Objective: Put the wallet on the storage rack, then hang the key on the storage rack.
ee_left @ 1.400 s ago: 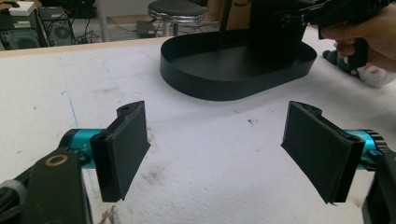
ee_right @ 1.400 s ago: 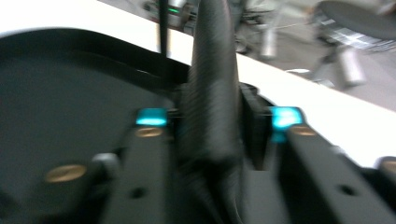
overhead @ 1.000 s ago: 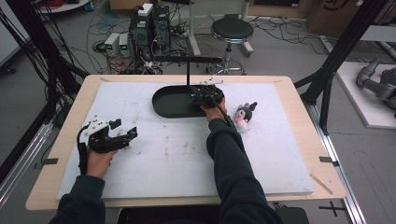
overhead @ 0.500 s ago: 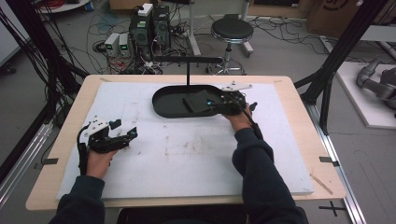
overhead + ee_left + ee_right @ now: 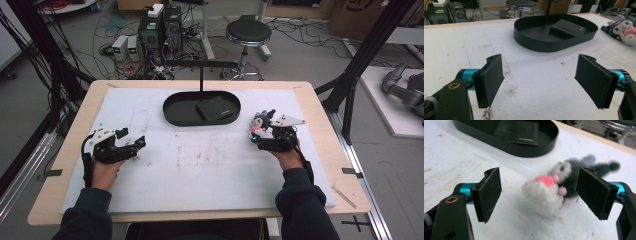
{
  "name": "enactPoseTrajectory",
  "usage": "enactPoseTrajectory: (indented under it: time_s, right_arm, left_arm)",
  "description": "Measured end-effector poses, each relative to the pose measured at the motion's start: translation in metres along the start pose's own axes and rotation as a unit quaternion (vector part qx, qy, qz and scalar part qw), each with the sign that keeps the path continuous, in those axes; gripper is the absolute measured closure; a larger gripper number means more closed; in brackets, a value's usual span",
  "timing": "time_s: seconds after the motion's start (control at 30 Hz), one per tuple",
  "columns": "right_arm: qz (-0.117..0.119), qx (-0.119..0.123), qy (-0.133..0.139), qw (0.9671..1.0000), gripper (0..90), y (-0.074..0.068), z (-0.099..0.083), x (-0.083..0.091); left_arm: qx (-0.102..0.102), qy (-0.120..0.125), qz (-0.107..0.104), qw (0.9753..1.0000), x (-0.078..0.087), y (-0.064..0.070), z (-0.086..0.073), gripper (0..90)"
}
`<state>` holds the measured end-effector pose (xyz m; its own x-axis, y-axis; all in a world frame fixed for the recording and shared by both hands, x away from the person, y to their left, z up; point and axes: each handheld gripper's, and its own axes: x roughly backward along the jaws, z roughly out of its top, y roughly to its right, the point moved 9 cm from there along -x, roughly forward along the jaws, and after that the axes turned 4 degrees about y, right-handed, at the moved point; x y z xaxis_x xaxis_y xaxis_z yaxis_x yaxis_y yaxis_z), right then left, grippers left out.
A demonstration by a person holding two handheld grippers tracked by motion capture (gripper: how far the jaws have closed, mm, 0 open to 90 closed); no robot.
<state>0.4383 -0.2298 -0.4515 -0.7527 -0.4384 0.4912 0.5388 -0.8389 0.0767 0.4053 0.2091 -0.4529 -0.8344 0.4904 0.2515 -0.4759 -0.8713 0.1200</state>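
The white-covered tabletop [image 5: 210, 170] carries a black oval tray [image 5: 175, 111] at upper centre of the high view, a black wallet [image 5: 216, 108] lying inside it. The left hand-held gripper [image 5: 131, 145] rests at centre left, jaws spread, holding nothing. The right hand-held gripper [image 5: 537, 186], jaws also apart, frames the plush toy [image 5: 554, 187] lying right of the tray. This looks like the reach-to-grasp step; next, it likely calls for closing squarely on the toy's soft body.

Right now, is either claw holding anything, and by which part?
Nothing is held. The right claw is open with the plush toy between its jaws, not clamped. The left claw is open over bare table.
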Motion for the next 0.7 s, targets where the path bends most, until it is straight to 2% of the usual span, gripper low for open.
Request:
enactPoseTrajectory:
  time_s: [0.1,0.17,0.37,0.57,0.7]
  right_arm:
    - [0.003,-0.009,-0.012,0.9999,21.2,0.0017,-0.0062,-0.0013]
    - [-0.009,-0.01,-0.014,0.9998,21.2,0.0039,-0.0063,-0.0001]
    - [-0.018,-0.001,-0.009,0.9998,21.2,0.0066,-0.0047,0.0029]
    - [-0.03,-0.007,0.003,0.9995,21.2,0.0074,0.0006,0.0035]
    - [-0.04,0.001,0.005,0.9992,21.4,0.0078,0.0015,0.0029]
  left_arm:
    - [-0.001,0.0,0.002,1.0,0.0001,-0.0007,0.0,22.1]
    - [-0.002,0.0,0.002,1.0,-0.0001,0.0,0.0001,22.1]
    - [0.0,0.002,0.0,1.0,-0.0009,0.0001,0.0005,22.1]
    - [-0.003,0.0,-0.002,1.0,0.0007,0.0005,-0.0001,22.1]
    - [-0.003,-0.001,0.0,1.0,0.0011,0.0002,-0.0001,22.1]
